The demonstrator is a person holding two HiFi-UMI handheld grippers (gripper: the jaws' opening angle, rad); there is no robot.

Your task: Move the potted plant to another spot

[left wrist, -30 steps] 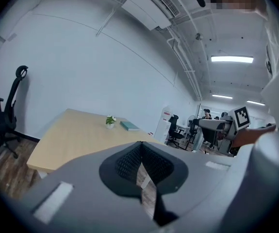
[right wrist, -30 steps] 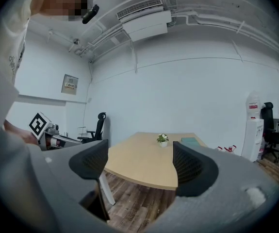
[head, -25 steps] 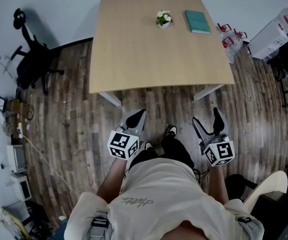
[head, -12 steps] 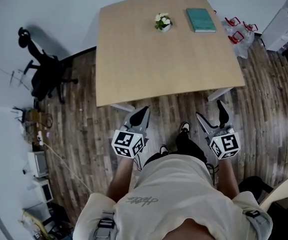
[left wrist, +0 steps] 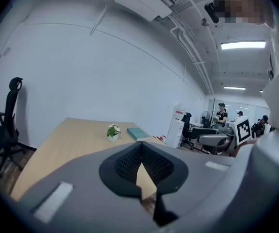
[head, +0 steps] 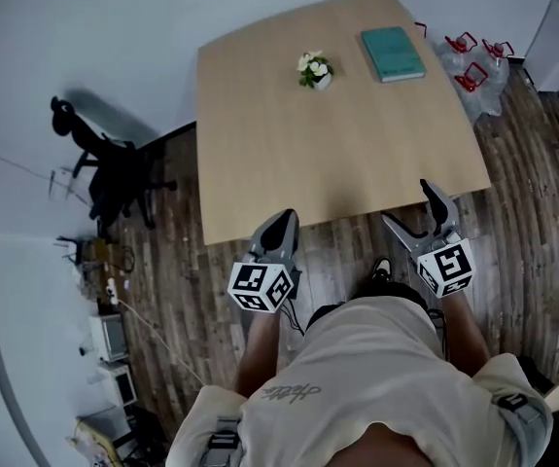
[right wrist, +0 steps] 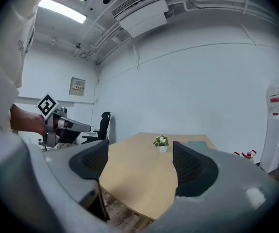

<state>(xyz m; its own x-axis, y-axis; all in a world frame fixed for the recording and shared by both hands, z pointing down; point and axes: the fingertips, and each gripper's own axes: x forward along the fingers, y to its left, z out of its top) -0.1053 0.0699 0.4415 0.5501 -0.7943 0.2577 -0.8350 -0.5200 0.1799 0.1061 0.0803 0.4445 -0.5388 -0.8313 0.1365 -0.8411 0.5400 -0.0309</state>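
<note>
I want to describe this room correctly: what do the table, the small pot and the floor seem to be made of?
The table: light wood or wood-look laminate, matte; even beige, no glare.
The pot: white, perhaps ceramic or plastic; too small to tell.
The floor: wood-look planks, streaked brown and grey; real wood or vinyl, I cannot say.
</note>
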